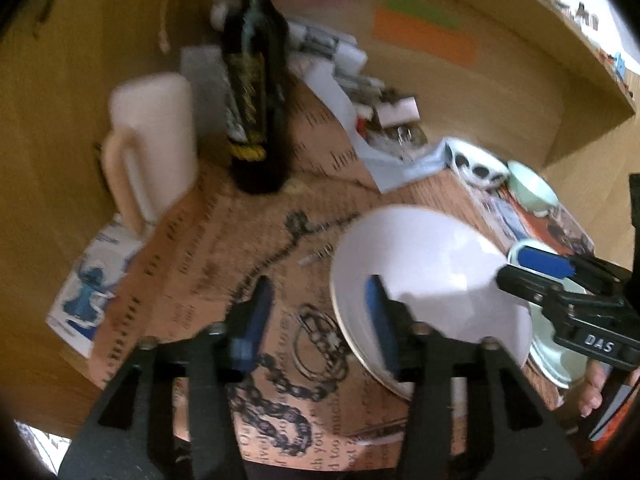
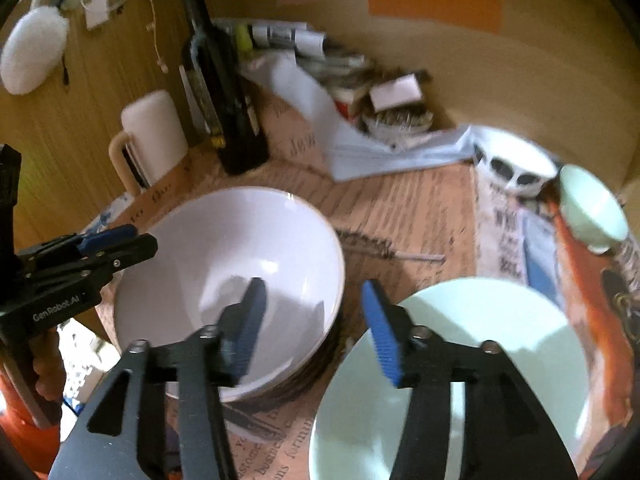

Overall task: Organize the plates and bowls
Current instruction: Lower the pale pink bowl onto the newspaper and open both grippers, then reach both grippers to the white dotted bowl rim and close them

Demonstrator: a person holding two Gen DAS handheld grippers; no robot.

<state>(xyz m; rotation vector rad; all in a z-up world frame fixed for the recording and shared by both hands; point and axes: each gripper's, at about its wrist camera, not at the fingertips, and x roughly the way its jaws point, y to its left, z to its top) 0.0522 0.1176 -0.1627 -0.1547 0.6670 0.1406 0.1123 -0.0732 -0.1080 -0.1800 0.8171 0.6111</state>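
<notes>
Both tongs, left [image 1: 318, 312] and right [image 2: 312, 324], gape wide over the white bowl [image 2: 240, 264]; next, nip its rim and stack it

Big bowl [image 2: 228, 280] is plain white, plate [image 2: 460, 372] at 5 o'clock is pale mint, tablecloth [image 1: 224, 248] is tan with black newsprint lettering, and the bottle [image 1: 256, 92] at 11 is dark.

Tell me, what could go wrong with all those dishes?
The big white bowl seems to sit on a stack, so a bump from either open gripper, left or right, might tip it. The tall dark bottle stands close behind; a wide swing could knock it over.
</notes>
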